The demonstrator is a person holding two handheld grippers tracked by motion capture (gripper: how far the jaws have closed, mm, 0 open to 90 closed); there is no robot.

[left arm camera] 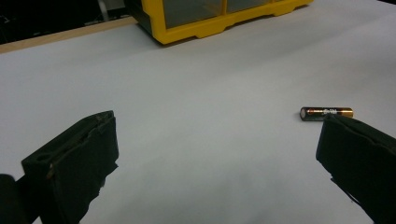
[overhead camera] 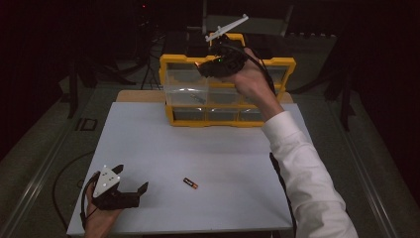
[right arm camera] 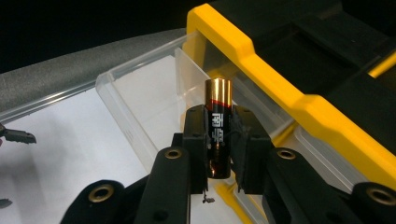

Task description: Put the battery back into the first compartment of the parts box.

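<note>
Jaws of the right gripper (right arm camera: 218, 140) clamp a black-and-gold battery (right arm camera: 218, 128) bearing white characters too small to read, holding it upright above the pulled-out clear drawer (right arm camera: 140, 93) of a yellow organiser (overhead camera: 228, 89). On the white table (overhead camera: 163, 148), a second battery (left arm camera: 326, 113) lies near the left gripper (left arm camera: 215, 158), whose jaws stand wide apart and empty.

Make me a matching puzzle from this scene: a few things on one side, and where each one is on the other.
Things:
1. black-and-gold battery
2. second black-and-gold battery
3. clear plastic drawer
4. left gripper

Places or states:
A. pulled out of the yellow organiser
B. lying loose on the white table
C. open, near the table's front edge
D. clamped between the right gripper fingers

Pairs: 1-D, 2-B, 3-A, 4-C
</note>
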